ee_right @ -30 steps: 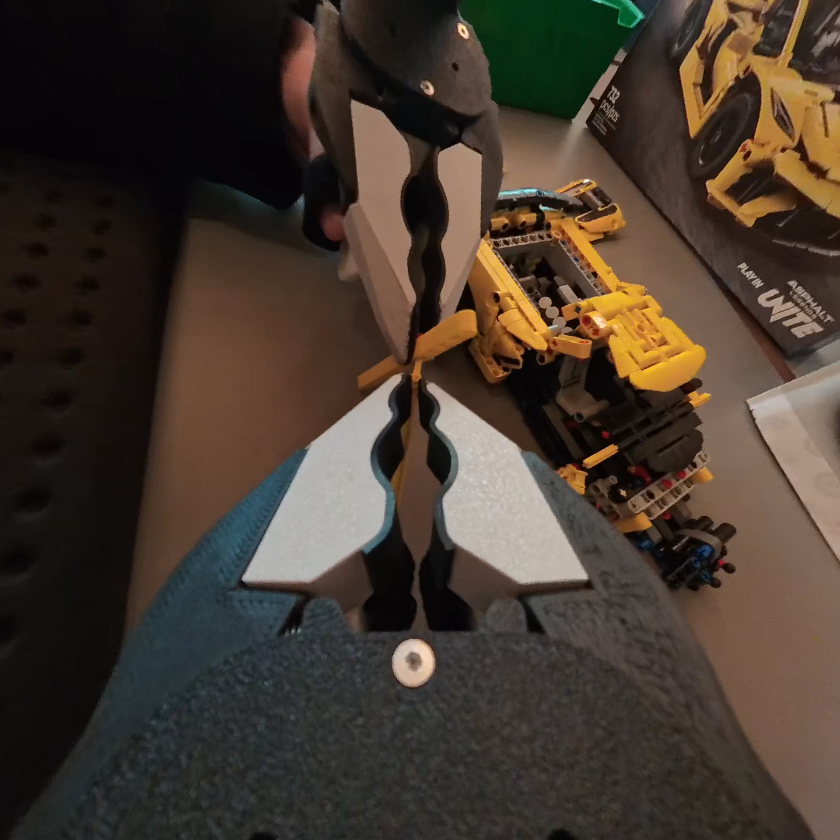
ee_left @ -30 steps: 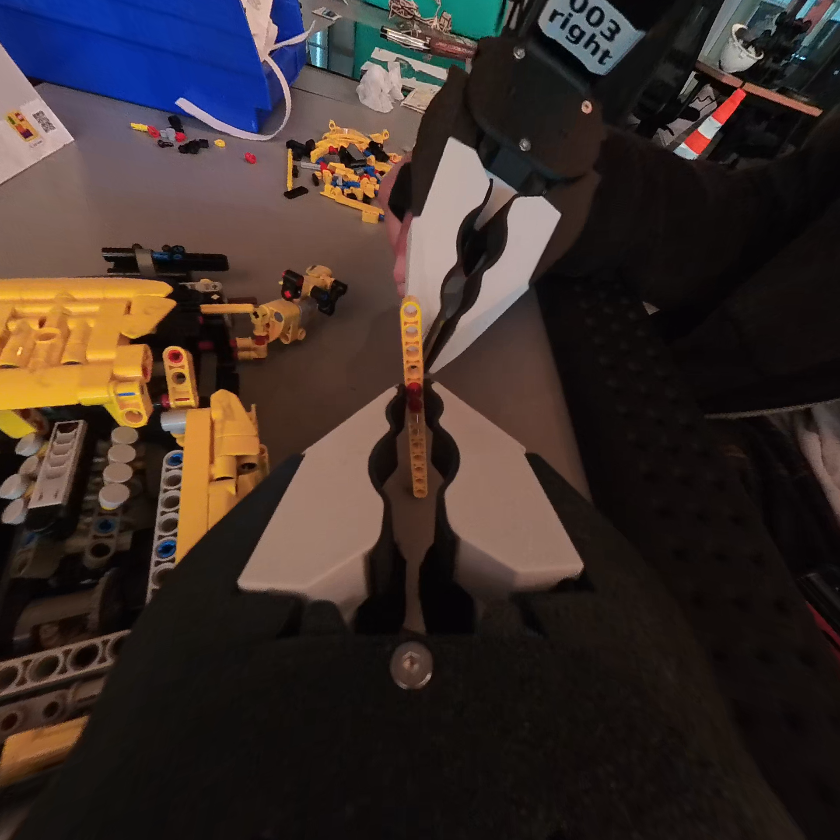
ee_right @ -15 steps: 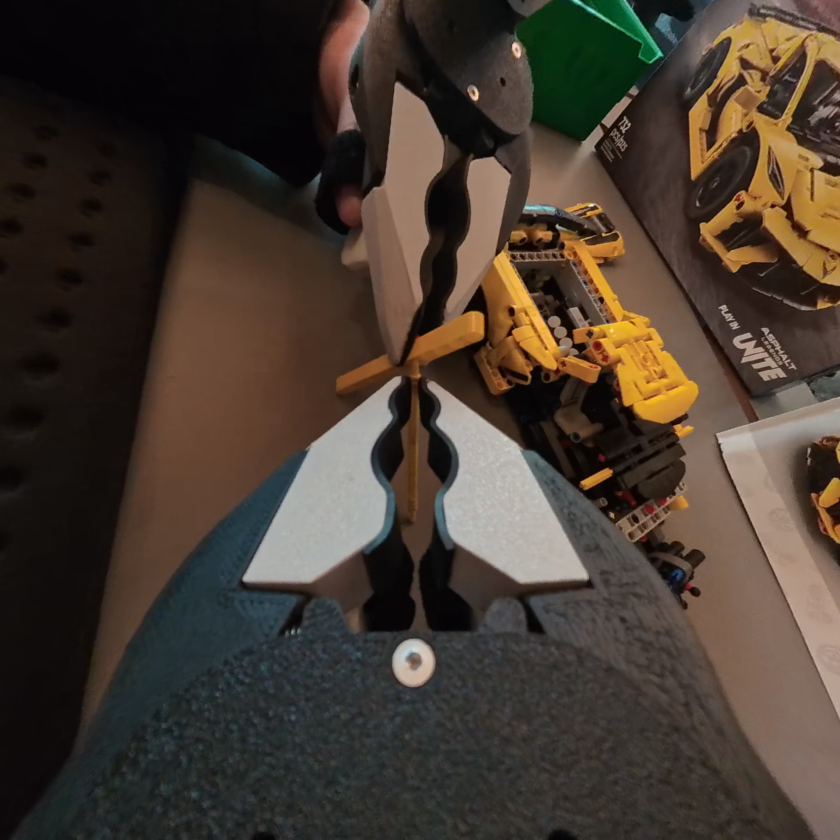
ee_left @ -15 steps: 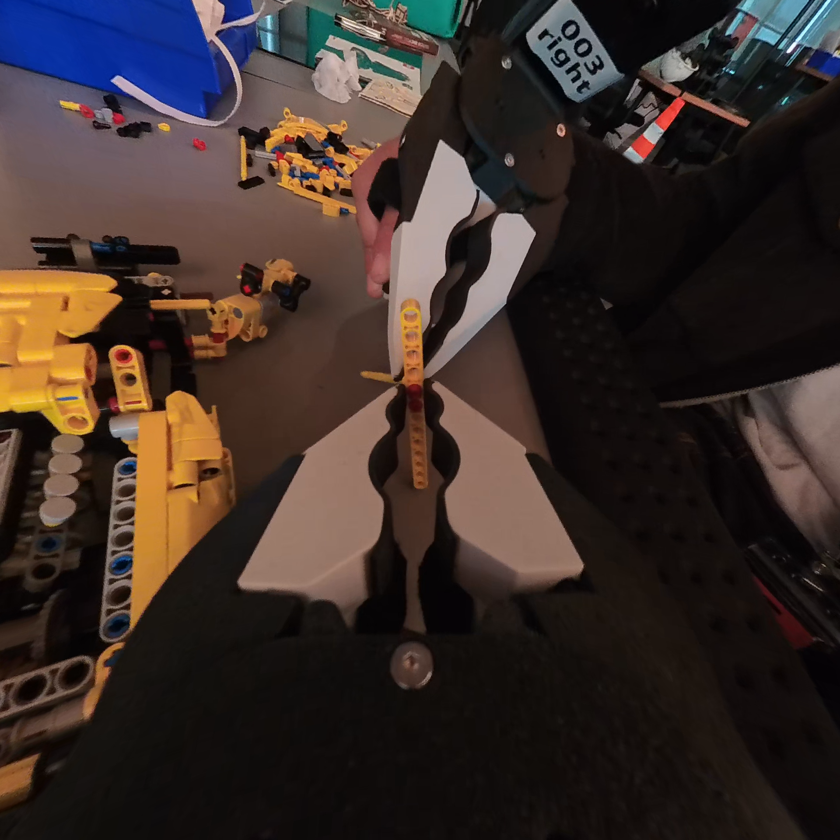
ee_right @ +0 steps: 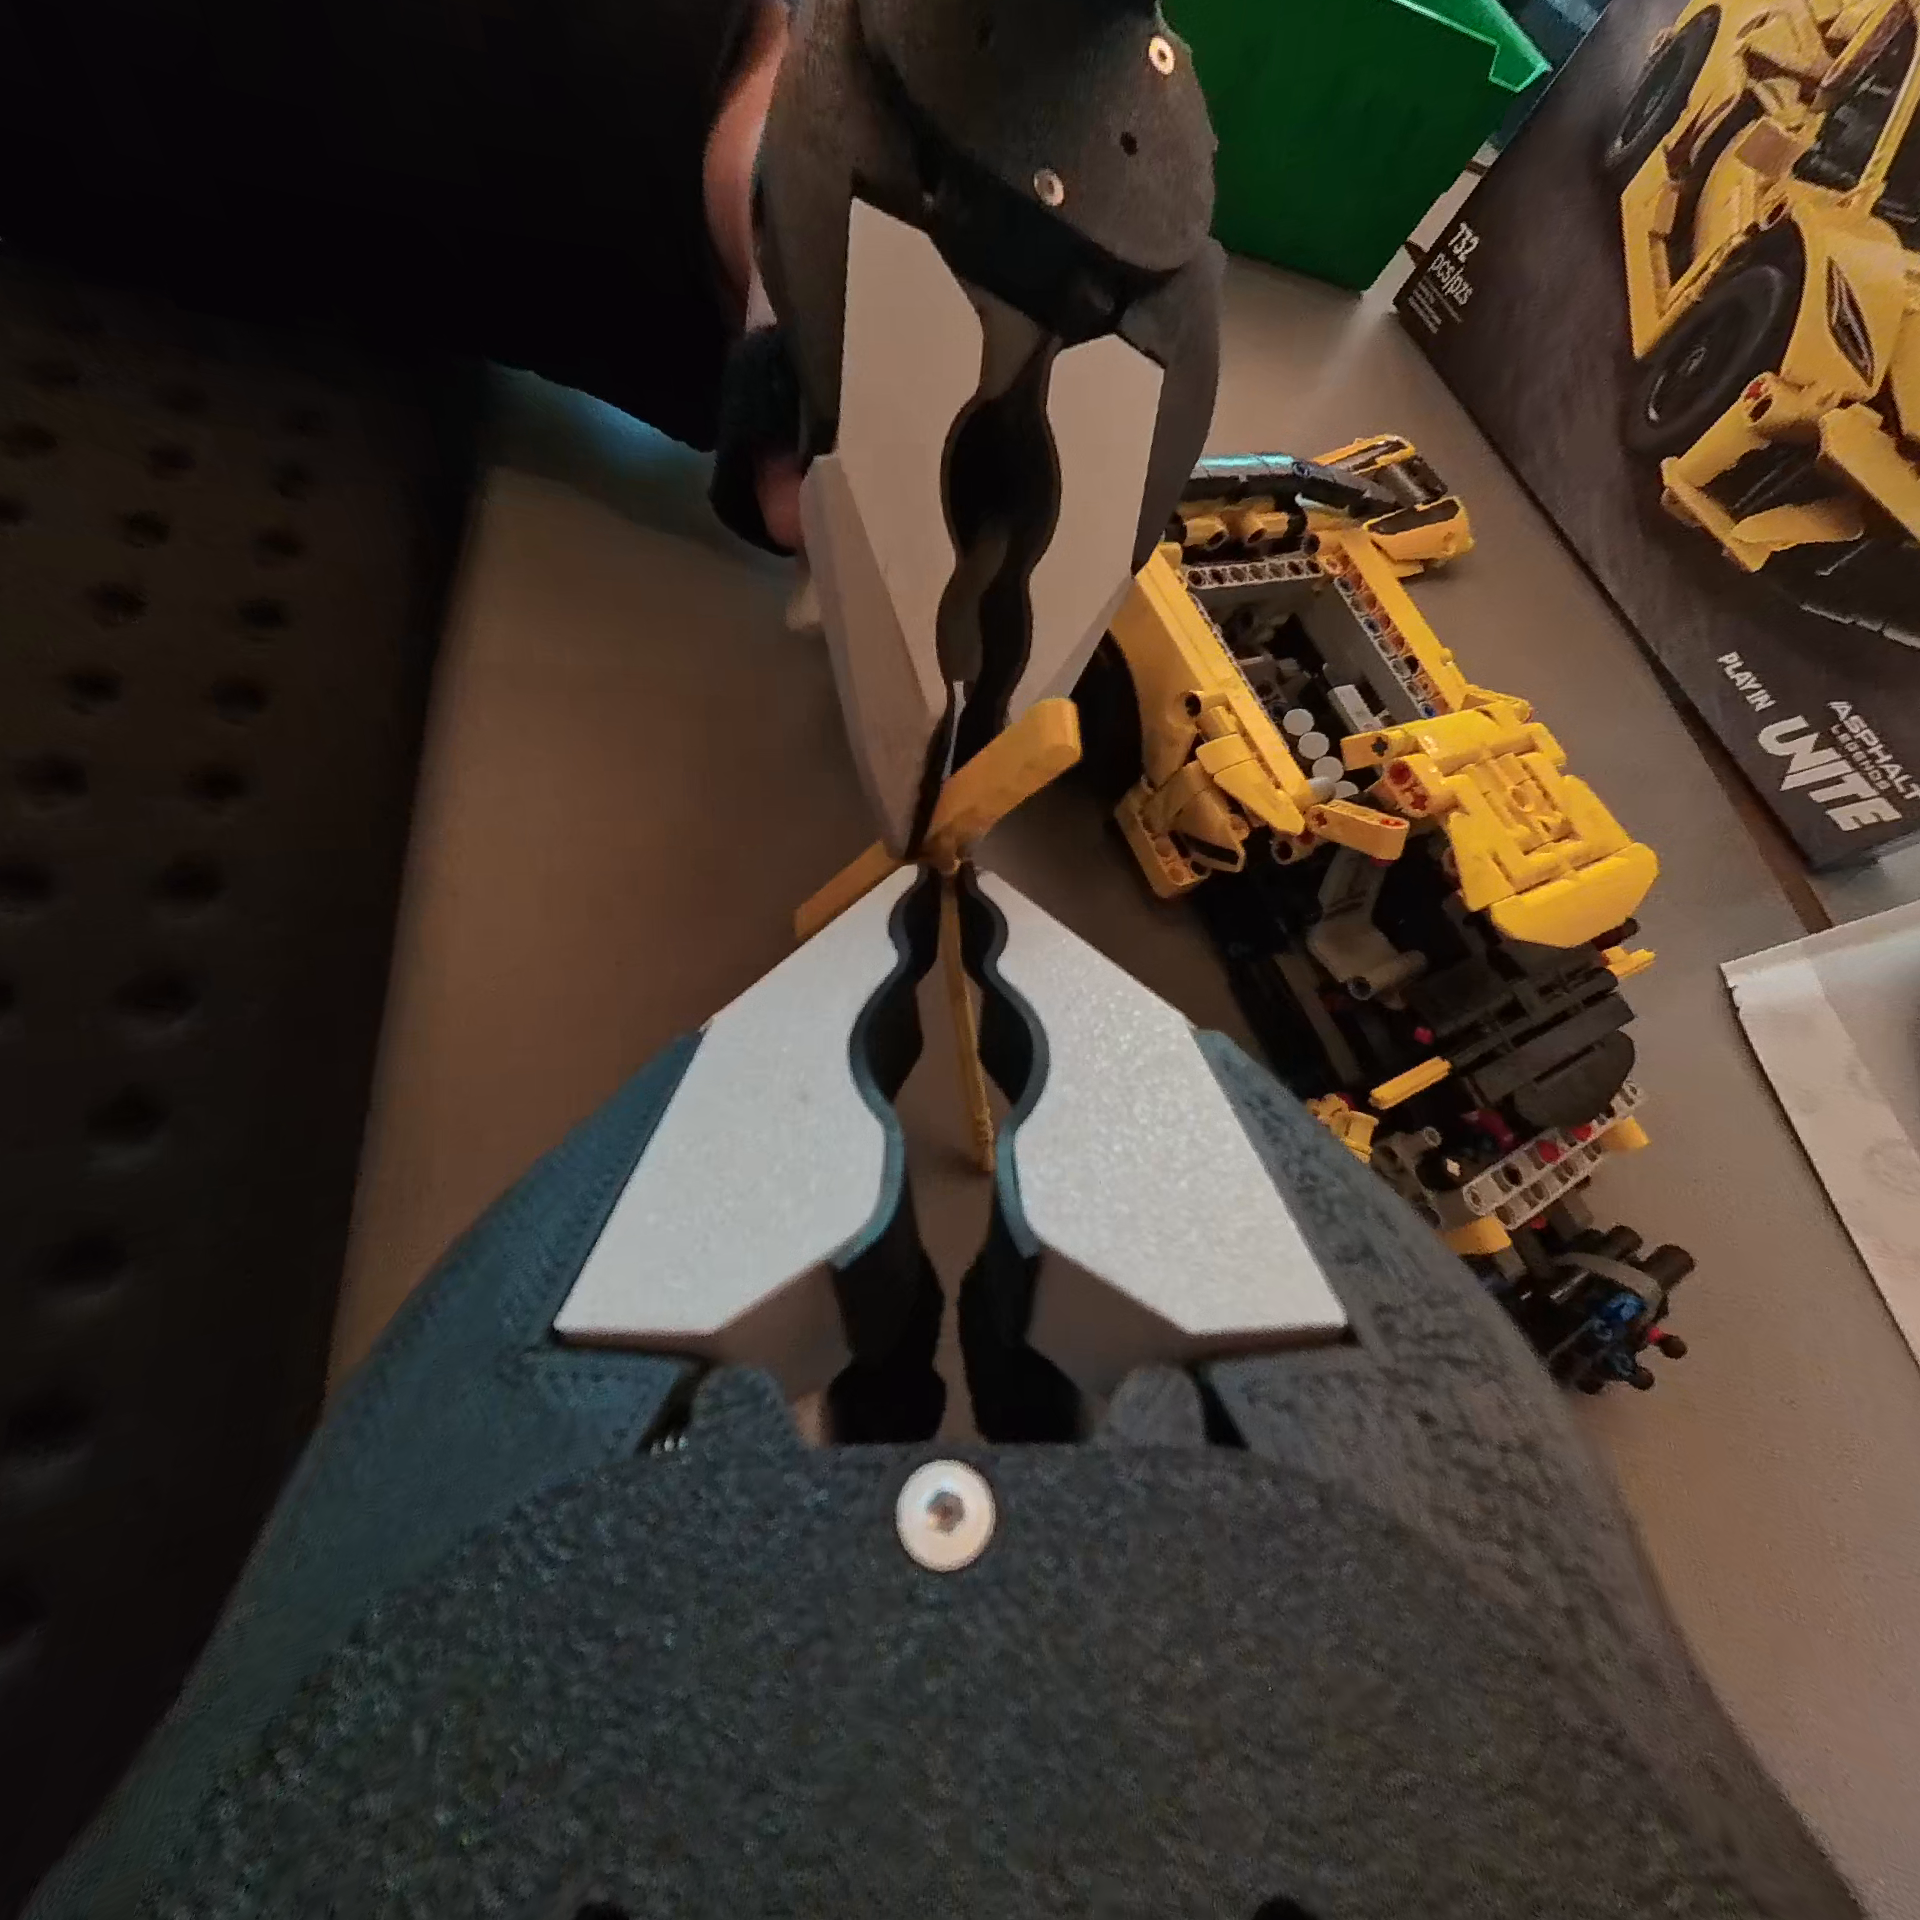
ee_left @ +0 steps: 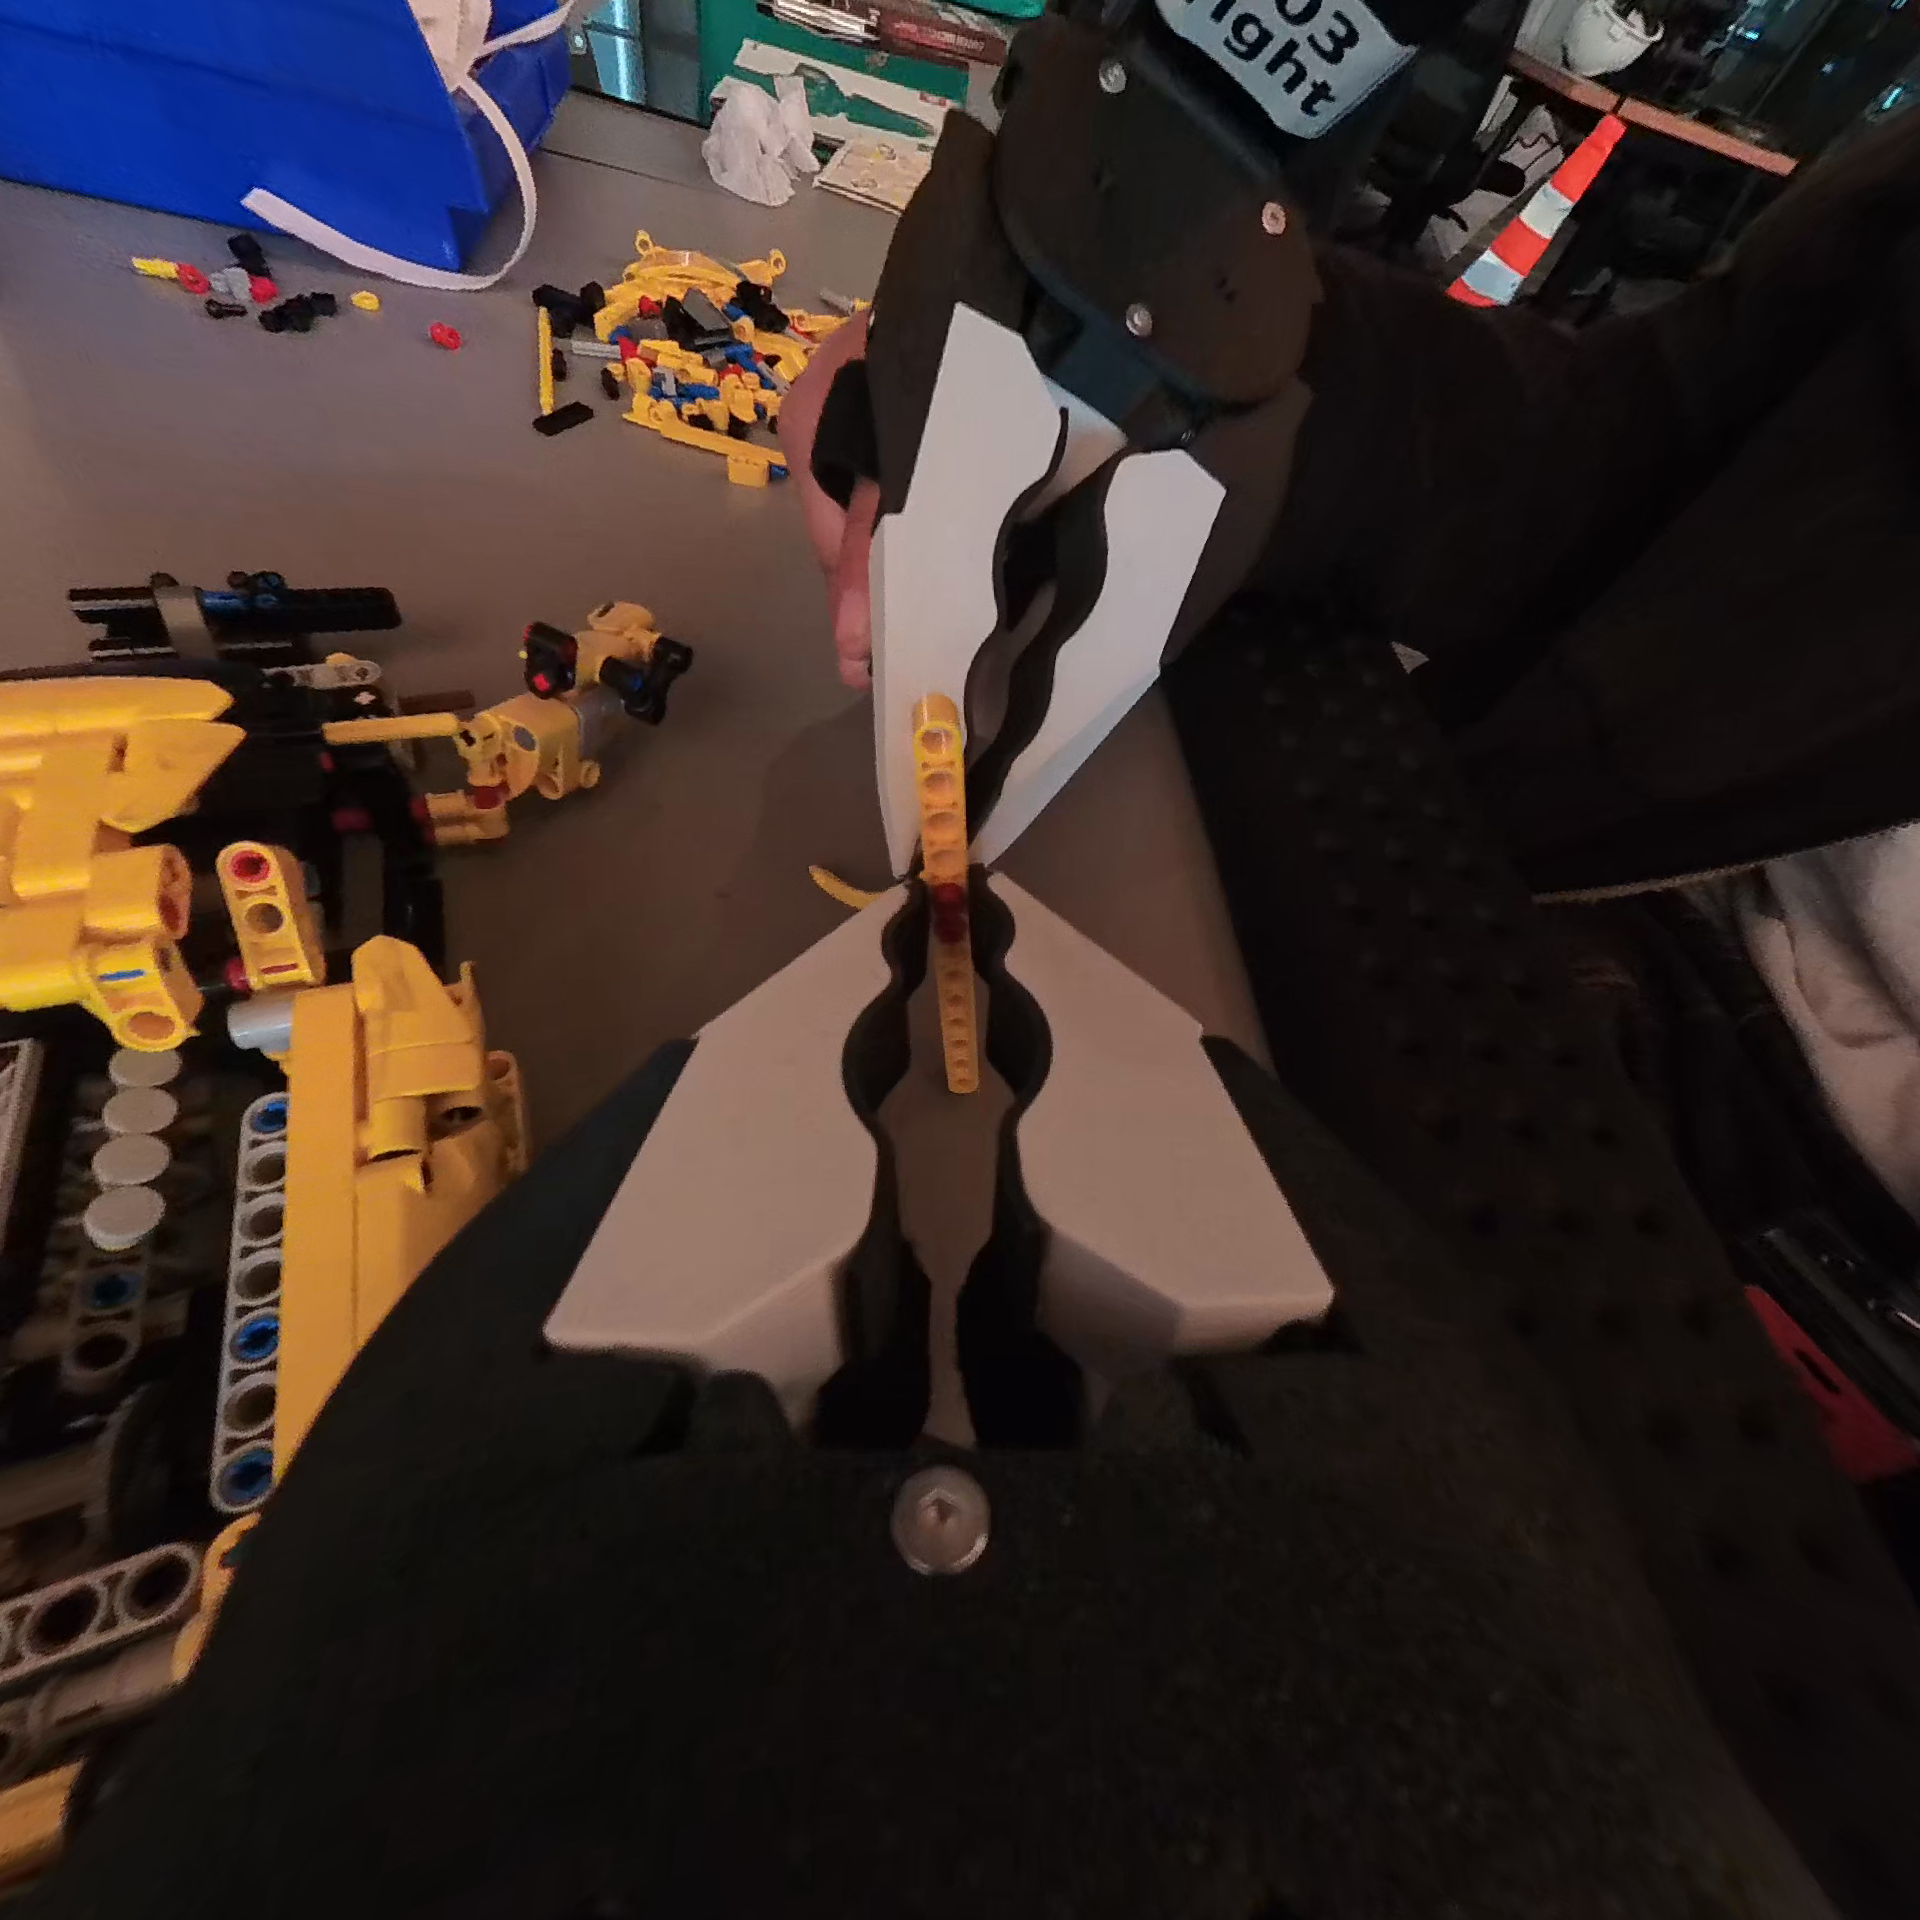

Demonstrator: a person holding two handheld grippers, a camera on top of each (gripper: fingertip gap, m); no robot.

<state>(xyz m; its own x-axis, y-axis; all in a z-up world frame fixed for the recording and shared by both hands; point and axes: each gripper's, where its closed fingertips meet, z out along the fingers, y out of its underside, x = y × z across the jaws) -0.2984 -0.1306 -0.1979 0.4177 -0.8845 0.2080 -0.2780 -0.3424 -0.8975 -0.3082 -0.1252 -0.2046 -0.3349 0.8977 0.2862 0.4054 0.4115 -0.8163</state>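
My left gripper [ee_left: 945, 883] is shut on a yellow perforated beam [ee_left: 940, 790] that carries a dark red pin [ee_left: 948, 902]. My right gripper [ee_right: 940, 868] is shut on a thin yellow axle [ee_right: 964, 1029]. The two grippers face each other tip to tip above the grey table [ee_left: 644, 883]. The axle meets the beam [ee_right: 1003, 769] at the tips, and whether it sits in a hole is hidden. The right gripper also shows in the left wrist view [ee_left: 940, 854], with an end of the axle [ee_left: 842, 885] poking out. The left gripper also shows in the right wrist view [ee_right: 925, 836].
A partly built yellow and black car model [ee_right: 1382, 831] lies on the table to my left gripper's side [ee_left: 343, 1091]. A small yellow sub-assembly [ee_left: 561, 717], a pile of loose pieces [ee_left: 696, 353], a blue bag [ee_left: 260, 104], the kit box [ee_right: 1714, 364], a green bin [ee_right: 1330, 135] and a dark perforated seat [ee_right: 156, 727] surround it. Left tips and right tips are each some 15 cm from the dark perforated seat [ee_right: 156, 727]. It is also in sight in the left wrist view [ee_left: 1504, 1174].
Both grippers stay shut and tip to tip. The pair has swung a little over the table, and more of the axle now shows between the right gripper's fingers.
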